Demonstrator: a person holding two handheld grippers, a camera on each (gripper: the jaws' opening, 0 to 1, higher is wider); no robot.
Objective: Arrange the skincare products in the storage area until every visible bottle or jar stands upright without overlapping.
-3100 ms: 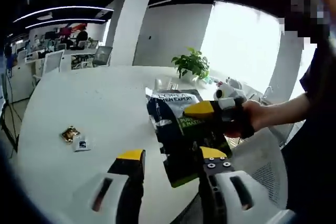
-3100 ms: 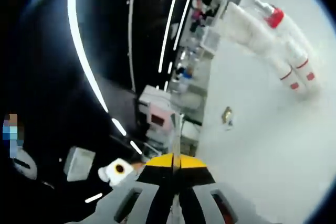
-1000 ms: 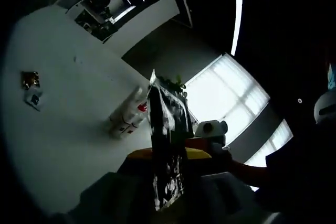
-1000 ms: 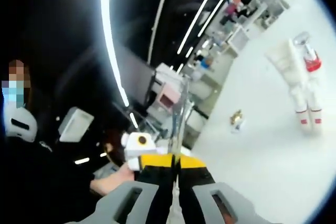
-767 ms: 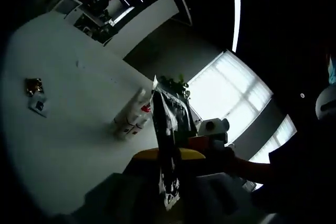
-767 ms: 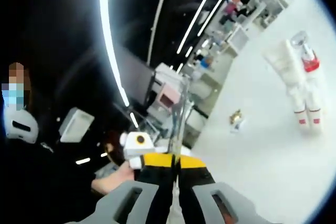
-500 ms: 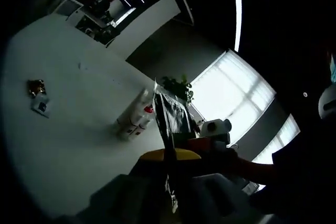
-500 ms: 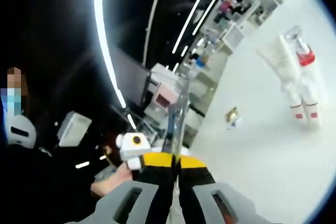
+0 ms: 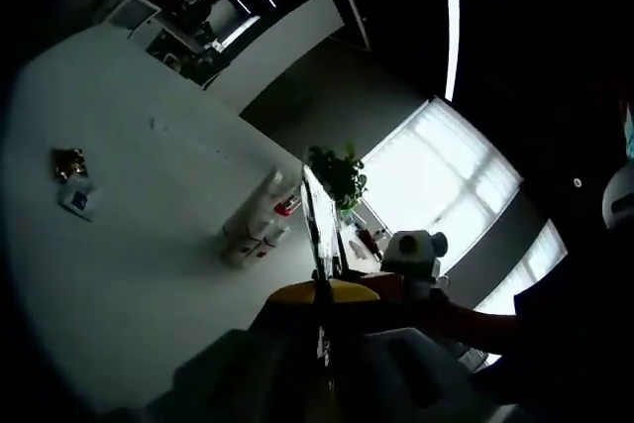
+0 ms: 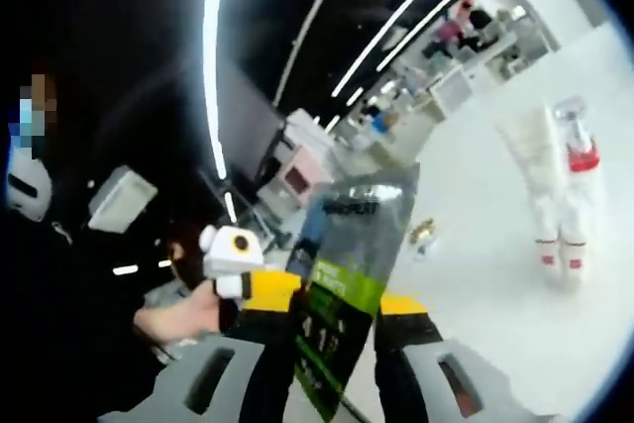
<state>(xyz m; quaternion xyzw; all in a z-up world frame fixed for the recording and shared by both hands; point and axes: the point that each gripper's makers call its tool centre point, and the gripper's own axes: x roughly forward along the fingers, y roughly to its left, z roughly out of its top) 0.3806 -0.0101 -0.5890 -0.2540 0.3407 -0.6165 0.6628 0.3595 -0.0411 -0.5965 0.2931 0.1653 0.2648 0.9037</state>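
Observation:
A black and green foil pouch (image 9: 317,235) stands edge-on in the left gripper view, with my left gripper (image 9: 319,294) shut on its lower part. In the right gripper view the pouch (image 10: 347,284) faces me between the spread jaws of my right gripper (image 10: 337,299), which is open. A hand brings the left gripper (image 10: 243,284) in from the left there. White tubes and a red-collared bottle (image 9: 258,230) lie flat together on the white table (image 9: 119,274); these same tubes and bottle (image 10: 550,185) appear at the right.
Two small sachets (image 9: 69,170) lie apart on the table's left; the sachets (image 10: 426,235) also sit beyond the pouch. A potted plant (image 9: 337,170) stands at the far edge near bright windows. Office desks and chairs lie behind.
My right gripper's jaws have opened and let go of the pouch, which has turned face-on in its view. The left gripper stays shut on the pouch.

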